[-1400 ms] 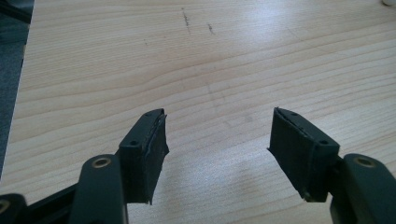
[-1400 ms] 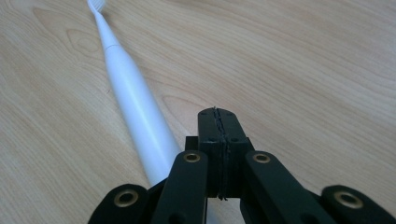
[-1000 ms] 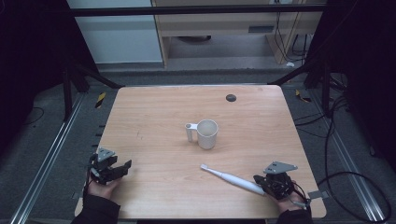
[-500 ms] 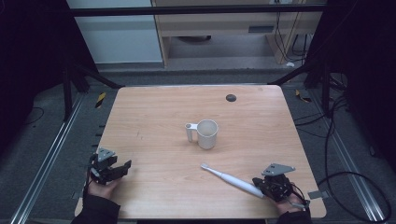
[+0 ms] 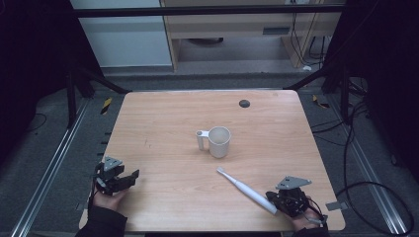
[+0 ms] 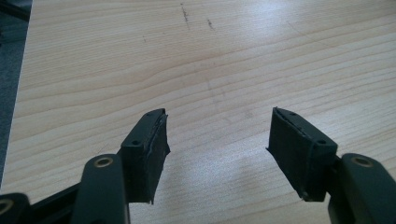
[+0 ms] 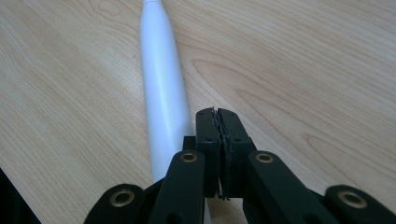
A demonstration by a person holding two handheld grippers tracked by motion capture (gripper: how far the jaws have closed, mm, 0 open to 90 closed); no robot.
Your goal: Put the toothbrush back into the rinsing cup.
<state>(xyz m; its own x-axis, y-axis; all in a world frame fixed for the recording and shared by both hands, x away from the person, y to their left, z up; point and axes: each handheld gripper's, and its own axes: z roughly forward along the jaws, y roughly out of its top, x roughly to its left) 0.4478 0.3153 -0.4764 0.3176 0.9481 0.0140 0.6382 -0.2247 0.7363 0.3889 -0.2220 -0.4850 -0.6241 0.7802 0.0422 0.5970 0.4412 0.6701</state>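
The wooden tabletop (image 5: 163, 123) has lots of bare room. Most of it is open wood, all the way out to its four edges.

The left claw (image 5: 129, 177) sits near the front left corner, close to the front edge. Its jaws are wide apart, and there is just bare wood between them in the left claw view (image 6: 217, 140). The wood ahead of it has a few small dark scratches.

The right claw (image 5: 279, 201) sits near the front right corner, very close to the front edge. Its jaws are pressed tight together with nothing between them, as the right claw view (image 7: 218, 122) shows.

The white toothbrush (image 5: 245, 190) lies flat on the tabletop, slanted. Its brush end points toward the middle of the tabletop and its thick end lies right by the right claw. In the right claw view the toothbrush (image 7: 161, 88) runs along just beside the closed jaws, on their left, not between them.

A white mug (image 5: 219, 141) stands upright near the middle, with its handle on the left. It is a little way past the brush end and does not touch it.

A small dark round spot (image 5: 244, 103) sits near the far edge.

No words or labels can be read on anything.
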